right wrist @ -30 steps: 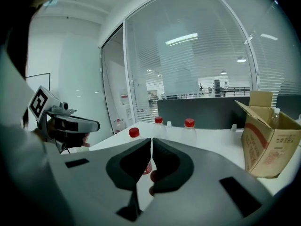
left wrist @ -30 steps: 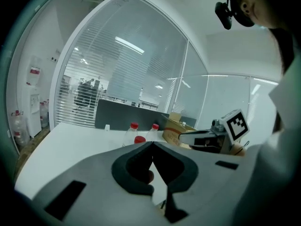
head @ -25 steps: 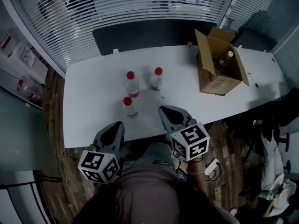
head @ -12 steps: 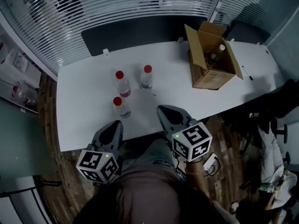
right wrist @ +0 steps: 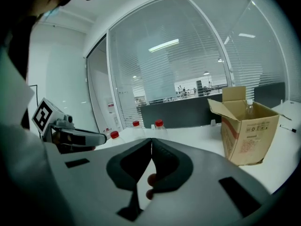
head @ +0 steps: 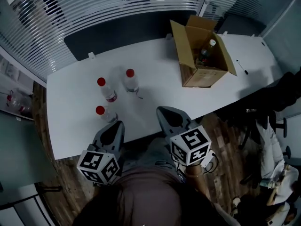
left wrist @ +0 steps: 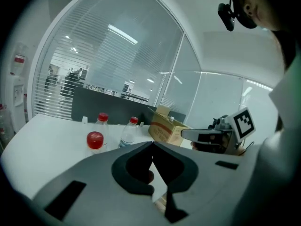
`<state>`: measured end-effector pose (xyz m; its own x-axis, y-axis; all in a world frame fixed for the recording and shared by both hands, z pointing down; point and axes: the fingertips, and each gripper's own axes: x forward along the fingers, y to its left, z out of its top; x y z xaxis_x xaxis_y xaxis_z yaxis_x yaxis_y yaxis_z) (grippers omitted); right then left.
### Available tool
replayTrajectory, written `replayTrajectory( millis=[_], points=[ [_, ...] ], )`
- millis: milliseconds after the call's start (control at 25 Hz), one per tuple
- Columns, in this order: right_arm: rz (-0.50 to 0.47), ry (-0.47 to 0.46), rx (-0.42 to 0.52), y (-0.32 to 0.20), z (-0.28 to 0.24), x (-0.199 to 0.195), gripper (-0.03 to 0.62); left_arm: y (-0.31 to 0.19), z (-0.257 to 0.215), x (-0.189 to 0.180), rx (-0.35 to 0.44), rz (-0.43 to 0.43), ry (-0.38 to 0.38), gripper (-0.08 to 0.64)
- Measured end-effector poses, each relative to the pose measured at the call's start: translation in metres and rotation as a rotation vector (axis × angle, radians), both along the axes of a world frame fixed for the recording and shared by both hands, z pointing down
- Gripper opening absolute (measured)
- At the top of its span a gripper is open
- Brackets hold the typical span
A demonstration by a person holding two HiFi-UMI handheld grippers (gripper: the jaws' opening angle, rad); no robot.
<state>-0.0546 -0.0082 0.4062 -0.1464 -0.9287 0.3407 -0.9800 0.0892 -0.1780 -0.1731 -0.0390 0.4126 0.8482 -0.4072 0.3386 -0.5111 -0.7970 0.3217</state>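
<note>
Bottles (head: 109, 94), three with red caps, stand untouched on the counter (head: 160, 81); a fourth bottle (head: 205, 52) sits in the open box (head: 207, 75). Near the front edge, the left gripper (left wrist: 152, 145) and right gripper (right wrist: 151, 140) hang back, jaws closed together on nothing.

three bottles (head: 108, 93) | clear, red caps | upright | close together on white table (head: 155, 69), left part

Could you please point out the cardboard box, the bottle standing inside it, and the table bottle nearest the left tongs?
Cardboard box (head: 204, 77), head view, on its front wall.
Bottle in the box (head: 204, 54), head view, on its body.
Nearest table bottle (head: 100, 110), head view, on its red cap.
</note>
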Motion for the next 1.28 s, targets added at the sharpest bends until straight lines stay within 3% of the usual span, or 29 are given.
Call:
replayTrajectory(
  millis=[320,640,880,1280],
  points=[
    [0.065,-0.032,0.046,0.018,-0.018,0.085,0.025,0.011,-0.012,0.088,0.0,0.058,0.001,0.008],
    [0.096,0.014,0.048,0.04,-0.031,0.164,0.025,0.026,-0.018,0.16,0.0,0.095,-0.014,0.008],
    [0.148,0.027,0.09,0.049,-0.04,0.224,0.025,0.029,-0.02,0.209,0.01,0.099,-0.014,0.008],
    [0.145,0.054,0.098,0.06,-0.038,0.299,0.026,0.034,-0.02,0.281,0.024,0.082,0.002,0.008]
  ],
)
